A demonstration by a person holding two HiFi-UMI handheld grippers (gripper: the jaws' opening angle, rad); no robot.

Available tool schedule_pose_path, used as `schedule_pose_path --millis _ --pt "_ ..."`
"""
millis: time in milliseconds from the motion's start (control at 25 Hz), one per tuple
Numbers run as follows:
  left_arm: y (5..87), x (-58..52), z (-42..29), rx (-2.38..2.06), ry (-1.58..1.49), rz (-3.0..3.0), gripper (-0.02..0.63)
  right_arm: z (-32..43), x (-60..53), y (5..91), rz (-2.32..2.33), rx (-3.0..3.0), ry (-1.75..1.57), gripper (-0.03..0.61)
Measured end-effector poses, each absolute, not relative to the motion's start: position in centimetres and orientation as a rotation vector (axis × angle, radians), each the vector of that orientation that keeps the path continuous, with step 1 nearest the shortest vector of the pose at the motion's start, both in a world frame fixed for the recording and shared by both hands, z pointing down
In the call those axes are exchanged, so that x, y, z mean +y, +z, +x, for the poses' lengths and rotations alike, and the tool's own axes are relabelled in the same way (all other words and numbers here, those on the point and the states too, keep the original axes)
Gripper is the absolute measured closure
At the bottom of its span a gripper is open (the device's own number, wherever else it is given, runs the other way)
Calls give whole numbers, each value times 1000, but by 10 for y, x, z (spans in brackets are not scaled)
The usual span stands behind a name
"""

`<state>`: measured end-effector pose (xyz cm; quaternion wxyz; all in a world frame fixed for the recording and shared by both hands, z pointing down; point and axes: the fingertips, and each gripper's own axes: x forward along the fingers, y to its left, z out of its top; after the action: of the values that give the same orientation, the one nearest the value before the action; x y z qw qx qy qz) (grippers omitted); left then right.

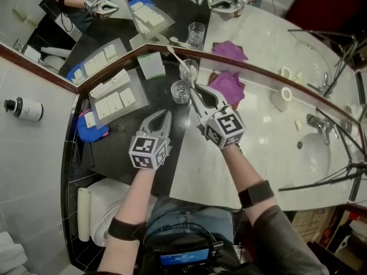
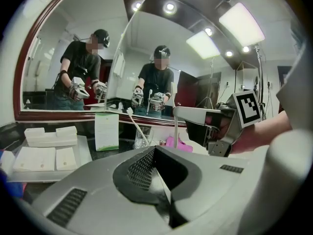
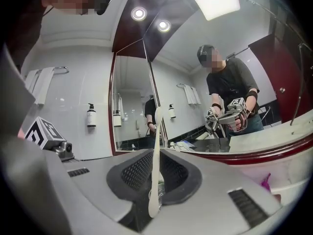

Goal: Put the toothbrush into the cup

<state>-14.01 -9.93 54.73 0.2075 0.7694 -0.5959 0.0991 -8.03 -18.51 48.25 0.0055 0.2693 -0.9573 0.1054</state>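
Counter: black shiny counter (image 1: 117, 153) on the left meets white stone counter (image 1: 200, 171) on the right; the line between them runs away toward the mirror.
Left hand: left gripper (image 1: 167, 114) hangs over the black part, jaws squeezed together on nothing.
Right hand: right gripper (image 1: 194, 90) is just beside it, over that line, jaws clenched on a thin white toothbrush (image 3: 155, 151) that stands straight up.
Near cup: small clear glass cup (image 1: 180, 91) sits just left of the right gripper's tips; I cannot tell if the brush end is over its rim.
Far cup: second clear glass cup (image 1: 189, 69) stands just behind, with another white toothbrush (image 1: 176, 58) leaning in it.
Sides: flat white packets (image 1: 117, 99) lie to the left, a purple cloth (image 1: 228, 86) just right of the right gripper.
Back edge: dark red mirror frame (image 1: 40, 66) runs close behind the far cup, so room is tight there and wider on the white stone toward the person.
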Motion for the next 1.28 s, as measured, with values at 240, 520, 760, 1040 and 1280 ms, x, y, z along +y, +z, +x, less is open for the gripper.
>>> schedule_pose_path --millis 240,520,760,1040,1280 --pt "557 -114 -149 -1678 260 2136 612 -106 -201 478 822 -3039 301 515" --pt "572 -120 -155 -1688 234 2109 612 -127 -210 489 806 -3033 296 515" --pt "584 -117 -159 -1683 229 2094 612 -131 -210 525 801 -2960 299 515" --pt "600 -103 -166 -1679 226 2054 612 -134 -209 562 781 -2826 233 515" --pt "604 -94 -172 -1677 215 2037 612 -140 -206 576 765 -2756 227 515"
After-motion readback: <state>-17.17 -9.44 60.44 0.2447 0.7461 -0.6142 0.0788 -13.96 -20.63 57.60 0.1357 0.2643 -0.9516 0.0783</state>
